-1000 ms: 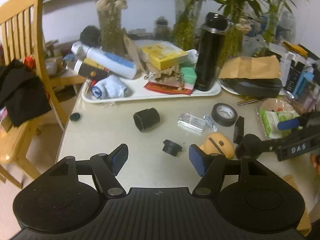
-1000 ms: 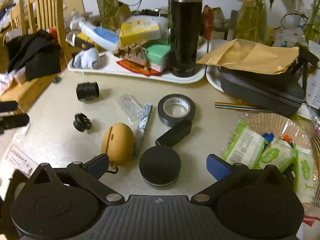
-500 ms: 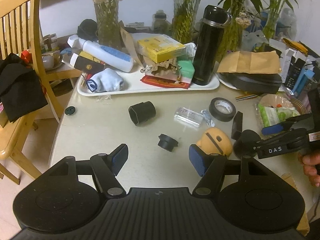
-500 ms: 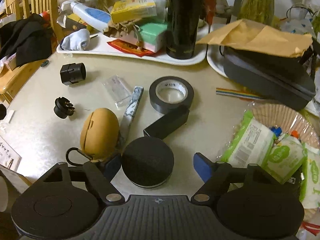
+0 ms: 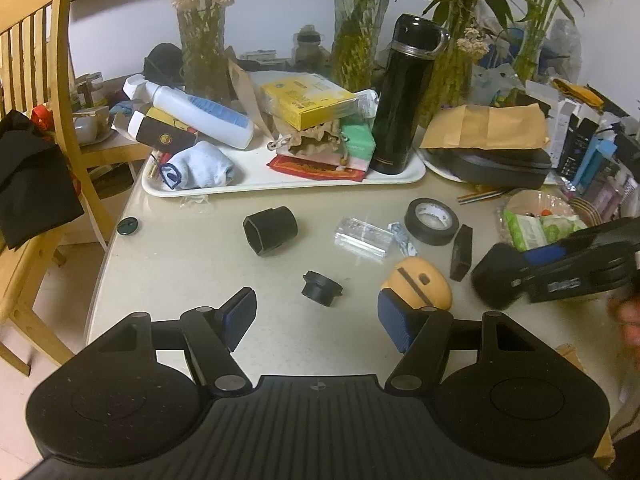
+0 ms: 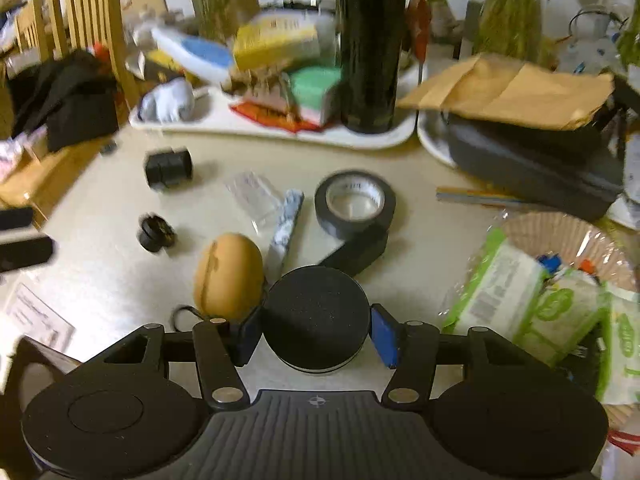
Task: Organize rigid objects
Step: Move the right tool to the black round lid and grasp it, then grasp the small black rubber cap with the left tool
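Note:
My right gripper [image 6: 316, 334] is closing; its blue pads touch both sides of a black round puck [image 6: 316, 312] on the table. In the left wrist view that puck [image 5: 494, 276] looks blurred at the right gripper [image 5: 560, 268]. Beside it lie a tan egg-shaped case [image 6: 230, 272], a black block [image 6: 356, 254] and a black tape roll [image 6: 354, 204]. My left gripper [image 5: 318, 316] hangs open over the table. A small black fitting [image 5: 322, 288] lies just ahead between its fingers, untouched. Farther off lie a black hex sleeve [image 5: 270, 230] and a clear plastic box [image 5: 362, 236].
A white tray [image 5: 280, 186] at the back holds a black flask [image 5: 408, 96], boxes and bottles. A dark case under a brown envelope [image 5: 504, 168] is at the back right. Snack packets [image 6: 520, 300] crowd the right. A wooden chair [image 5: 40, 80] stands beyond the left edge.
The right gripper's jaws have closed in from wide open until the pads meet the black puck. The left gripper has stayed open and in place.

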